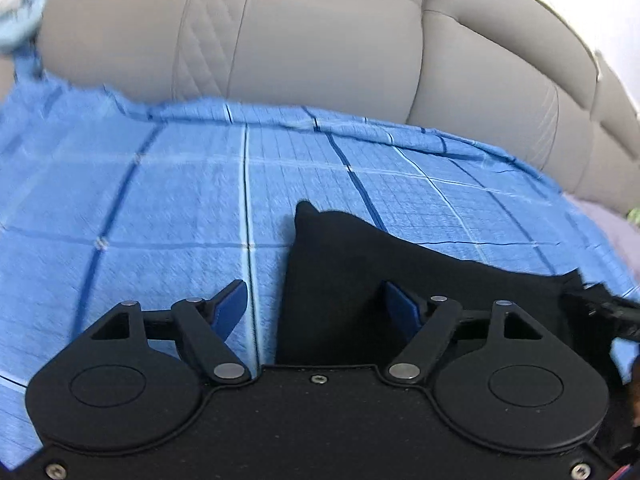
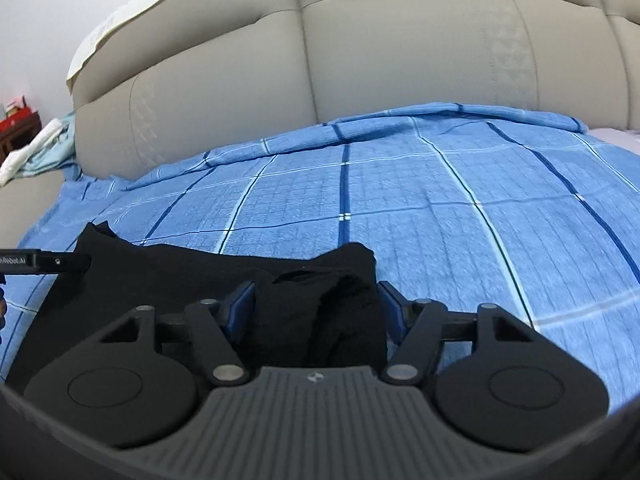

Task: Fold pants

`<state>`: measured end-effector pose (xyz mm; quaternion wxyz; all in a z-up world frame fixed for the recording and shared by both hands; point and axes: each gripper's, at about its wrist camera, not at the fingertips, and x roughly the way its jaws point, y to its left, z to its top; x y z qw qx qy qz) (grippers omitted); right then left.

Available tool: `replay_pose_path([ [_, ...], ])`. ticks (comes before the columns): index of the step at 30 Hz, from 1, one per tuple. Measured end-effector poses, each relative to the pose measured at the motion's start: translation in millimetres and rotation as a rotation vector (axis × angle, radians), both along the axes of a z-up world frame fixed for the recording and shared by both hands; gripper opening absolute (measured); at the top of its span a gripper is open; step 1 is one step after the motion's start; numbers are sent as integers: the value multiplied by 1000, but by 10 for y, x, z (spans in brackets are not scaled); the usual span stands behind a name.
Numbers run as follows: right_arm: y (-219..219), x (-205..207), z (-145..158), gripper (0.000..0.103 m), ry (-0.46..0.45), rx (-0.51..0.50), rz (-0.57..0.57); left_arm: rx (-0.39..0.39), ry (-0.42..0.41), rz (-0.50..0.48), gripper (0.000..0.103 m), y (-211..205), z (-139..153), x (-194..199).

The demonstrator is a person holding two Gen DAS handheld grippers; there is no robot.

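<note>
Black pants [image 1: 400,256] lie on a blue checked bedsheet [image 1: 180,184]. In the left wrist view my left gripper [image 1: 316,300] is open, its blue pads wide apart over the pants' left edge and upper left corner. In the right wrist view the pants [image 2: 168,268] spread to the left, with a bunched fold [image 2: 320,308] between the blue pads of my right gripper [image 2: 316,300], which stands open around it. The other gripper's tip [image 2: 48,262] shows at the far left over the pants.
A padded beige headboard [image 2: 400,60] rises behind the bed. The blue sheet [image 2: 460,220] stretches ahead and to the right. A pale towel and light blue cloth [image 2: 36,152] lie at the far left beside a dark wooden stand [image 2: 16,128].
</note>
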<state>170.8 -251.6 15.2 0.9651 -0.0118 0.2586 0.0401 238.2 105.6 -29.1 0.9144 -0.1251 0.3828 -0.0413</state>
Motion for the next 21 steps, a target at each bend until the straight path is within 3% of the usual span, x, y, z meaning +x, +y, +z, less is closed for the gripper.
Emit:
replay_pose_path([
  [3,9,34,-8,67,1,-14,24,-18,1,-6,77,40,-8,29],
  [11,-9,27,-17,67,-17,-16,38,65,-6,-36,81,-125,-10,27],
  [14,-15,31,-17,74,-27,-20,30,65,-3,-39,81,-128,-9,34],
  [21,36,-36,-45,78,-36,-84,11,78,3,-63,83,-161,-14,-27],
])
